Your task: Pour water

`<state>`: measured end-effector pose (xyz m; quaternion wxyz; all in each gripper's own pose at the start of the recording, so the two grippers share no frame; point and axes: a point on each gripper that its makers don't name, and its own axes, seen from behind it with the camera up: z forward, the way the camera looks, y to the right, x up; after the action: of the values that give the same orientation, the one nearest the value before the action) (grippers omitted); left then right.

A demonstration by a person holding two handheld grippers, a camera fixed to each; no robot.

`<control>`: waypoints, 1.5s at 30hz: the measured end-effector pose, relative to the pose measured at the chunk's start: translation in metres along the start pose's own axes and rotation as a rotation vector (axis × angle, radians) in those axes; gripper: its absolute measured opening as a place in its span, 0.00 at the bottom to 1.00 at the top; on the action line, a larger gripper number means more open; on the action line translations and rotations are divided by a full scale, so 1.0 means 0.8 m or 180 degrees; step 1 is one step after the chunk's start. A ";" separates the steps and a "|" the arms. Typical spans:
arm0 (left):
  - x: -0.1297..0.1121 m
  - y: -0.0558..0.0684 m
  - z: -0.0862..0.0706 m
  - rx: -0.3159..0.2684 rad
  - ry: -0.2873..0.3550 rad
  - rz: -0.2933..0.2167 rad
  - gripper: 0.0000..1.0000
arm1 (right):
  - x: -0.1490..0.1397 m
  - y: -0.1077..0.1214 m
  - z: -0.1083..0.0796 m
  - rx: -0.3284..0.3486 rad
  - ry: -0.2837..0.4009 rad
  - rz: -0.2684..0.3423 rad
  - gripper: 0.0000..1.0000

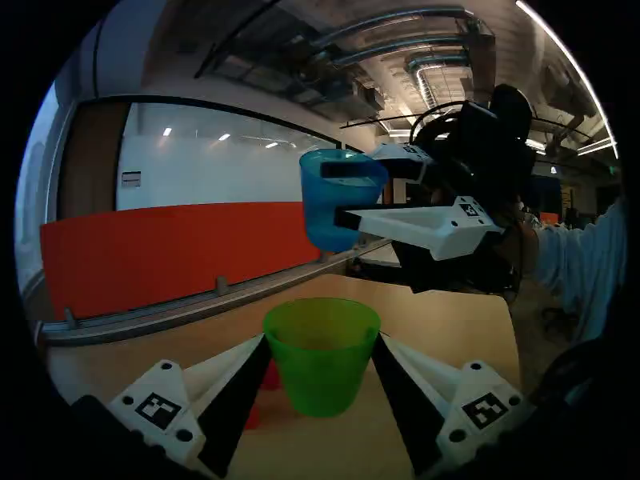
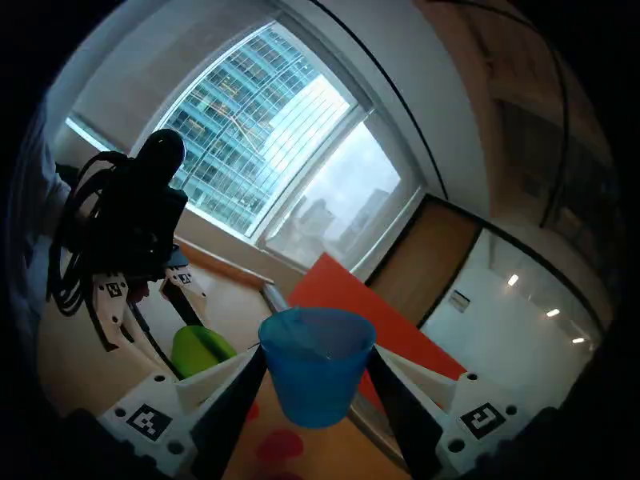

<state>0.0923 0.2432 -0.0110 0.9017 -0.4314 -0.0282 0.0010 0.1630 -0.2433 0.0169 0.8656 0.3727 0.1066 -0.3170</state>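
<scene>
Your left gripper has its two fingers clamped on a green cup, one on each side. The cup stands upright, low over a pale wooden tabletop. Your right gripper has both fingers pressed on a blue cup, held higher than the green cup and just beyond it, close to upright. Whether either cup holds water cannot be told.

A few red round patches show on the tabletop beside the green cup. Along the table's far edge runs a metal rail, with an orange panel behind it and a glass partition above. Bare ducts cross the ceiling. In the right gripper view, a large window looks out on glass towers. A pale blue sleeve reaches in behind the right gripper.
</scene>
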 end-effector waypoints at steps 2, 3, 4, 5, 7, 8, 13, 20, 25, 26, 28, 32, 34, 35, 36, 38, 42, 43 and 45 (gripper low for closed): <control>0.000 0.003 0.000 -0.0018 -0.0004 0.0006 0.86 | 0.000 0.005 0.003 -0.0021 -0.0018 -0.0105 0.89; 0.000 0.004 0.001 -0.0026 -0.0006 0.0008 0.86 | 0.001 0.008 0.004 -0.0032 -0.0025 -0.0157 0.89; 0.000 0.005 0.001 -0.0032 -0.0008 0.0008 0.86 | 0.002 0.010 0.006 -0.0042 -0.0030 -0.0211 0.89; -0.001 0.006 0.001 -0.0040 -0.0009 0.0009 0.86 | 0.002 0.013 0.007 -0.0054 -0.0034 -0.0272 0.89; 0.000 0.008 0.002 -0.0051 -0.0011 0.0010 0.86 | 0.005 0.017 0.010 -0.0074 -0.0038 -0.0383 0.89; 0.000 0.009 0.003 -0.0056 -0.0010 0.0010 0.86 | 0.007 0.019 0.011 -0.0086 -0.0039 -0.0447 0.89; 0.001 0.013 0.005 -0.0083 -0.0006 0.0010 0.86 | 0.011 0.026 0.017 -0.0119 -0.0056 -0.0709 0.89; 0.000 0.017 0.008 -0.0104 -0.0004 0.0025 0.86 | 0.014 0.031 0.022 -0.0136 -0.0080 -0.0954 0.89; -0.002 0.019 0.010 -0.0121 -0.0010 0.0033 0.86 | 0.016 0.035 0.023 -0.0163 -0.0080 -0.1103 0.89; -0.002 0.020 0.011 -0.0123 -0.0011 0.0033 0.86 | 0.016 0.035 0.023 -0.0168 -0.0082 -0.1136 0.89; -0.001 0.020 0.012 -0.0128 -0.0011 0.0033 0.86 | 0.017 0.036 0.023 -0.0174 -0.0083 -0.1189 0.89; 0.000 0.023 0.013 -0.0142 -0.0011 0.0037 0.86 | 0.017 0.039 0.025 -0.0196 -0.0092 -0.1283 0.89; 0.000 0.024 0.014 -0.0147 -0.0012 0.0043 0.86 | 0.017 0.041 0.025 -0.0207 -0.0100 -0.1321 0.89; 0.000 0.025 0.014 -0.0150 -0.0013 0.0047 0.85 | 0.016 0.042 0.025 -0.0213 -0.0104 -0.1342 0.89; 0.000 0.026 0.014 -0.0152 -0.0014 0.0051 0.85 | 0.016 0.042 0.026 -0.0219 -0.0107 -0.1362 0.89; 0.000 0.027 0.014 -0.0160 -0.0018 0.0057 0.86 | 0.015 0.044 0.026 -0.0229 -0.0114 -0.1403 0.89; 0.000 0.028 0.014 -0.0170 -0.0024 0.0064 0.86 | 0.015 0.047 0.027 -0.0253 -0.0117 -0.1484 0.89; 0.000 0.028 0.014 -0.0169 -0.0024 0.0065 0.86 | 0.015 0.048 0.027 -0.0258 -0.0117 -0.1501 0.89; 0.000 0.028 0.015 -0.0169 -0.0024 0.0068 0.86 | 0.016 0.049 0.028 -0.0270 -0.0117 -0.1537 0.89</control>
<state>0.0922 0.2664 -0.0212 0.8898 -0.4555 -0.0271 0.0115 0.1966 -0.2448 0.0494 0.7814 0.2940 0.1900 -0.5166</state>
